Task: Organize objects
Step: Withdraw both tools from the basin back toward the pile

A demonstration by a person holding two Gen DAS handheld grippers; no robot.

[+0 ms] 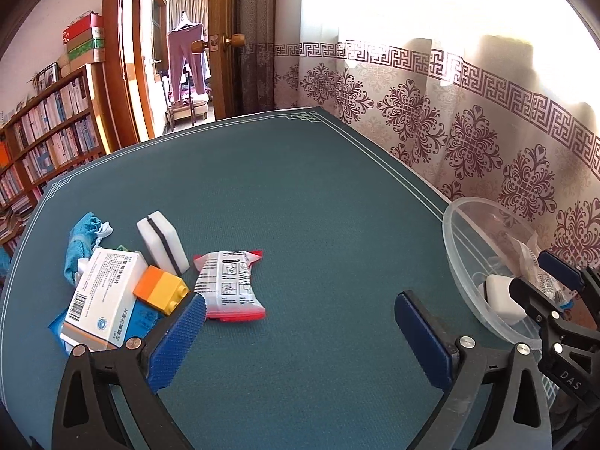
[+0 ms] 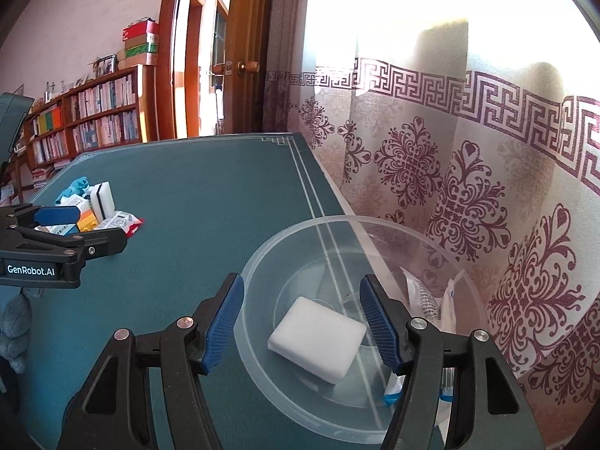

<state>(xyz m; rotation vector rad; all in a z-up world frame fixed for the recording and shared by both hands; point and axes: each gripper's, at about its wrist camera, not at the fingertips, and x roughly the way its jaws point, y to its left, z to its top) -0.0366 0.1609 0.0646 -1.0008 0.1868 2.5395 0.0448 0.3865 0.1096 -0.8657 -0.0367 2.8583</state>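
Note:
A clear plastic bowl stands at the table's right edge and holds a white sponge and some white packets. My right gripper is open and empty just above the bowl, with the sponge lying between its fingers. My left gripper is open and empty over the green table mat. Left of it lies a pile: a red-and-white packet, an orange-and-yellow block, a white medicine box, a white-and-black sponge and a blue cloth. The bowl also shows in the left wrist view.
A patterned curtain hangs right behind the table's right edge. A bookshelf and an open wooden door lie beyond the far side. The right gripper shows in the left wrist view over the bowl.

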